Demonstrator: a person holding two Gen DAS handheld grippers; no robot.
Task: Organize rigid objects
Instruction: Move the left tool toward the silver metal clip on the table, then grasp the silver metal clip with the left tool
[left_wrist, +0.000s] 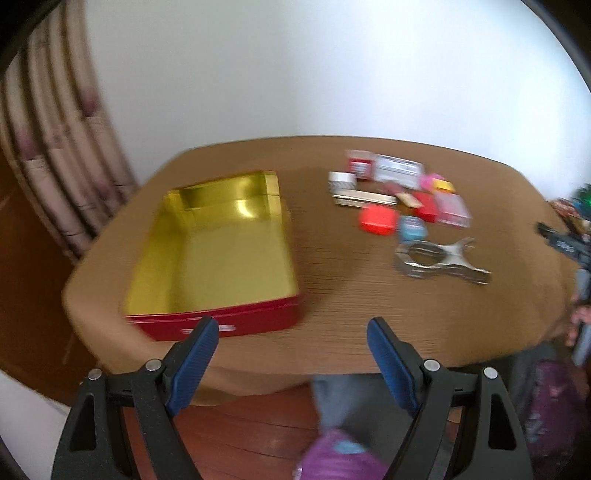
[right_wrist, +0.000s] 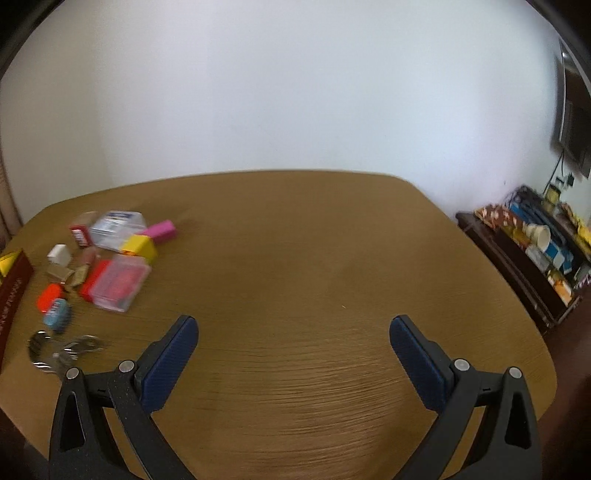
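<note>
An open red tin (left_wrist: 218, 325) with a gold inside stands empty on the left of the brown table (left_wrist: 332, 314). Right of it lies a pile of small rigid things: an orange case (left_wrist: 376, 219), a clear pink box (left_wrist: 452, 208), a red box (left_wrist: 426, 205), a blue case (left_wrist: 413, 227) and a metal tool (left_wrist: 439, 260). My left gripper (left_wrist: 291, 328) is open and empty at the table's near edge. My right gripper (right_wrist: 293, 332) is open and empty over bare table; the pile, with its clear pink box (right_wrist: 120, 282), lies to its left.
A curtain (left_wrist: 55, 147) hangs at the far left. A low dark shelf (right_wrist: 532, 243) with clutter stands right of the table. A white wall is behind. The red tin's side (right_wrist: 13, 291) shows at the right wrist view's left edge.
</note>
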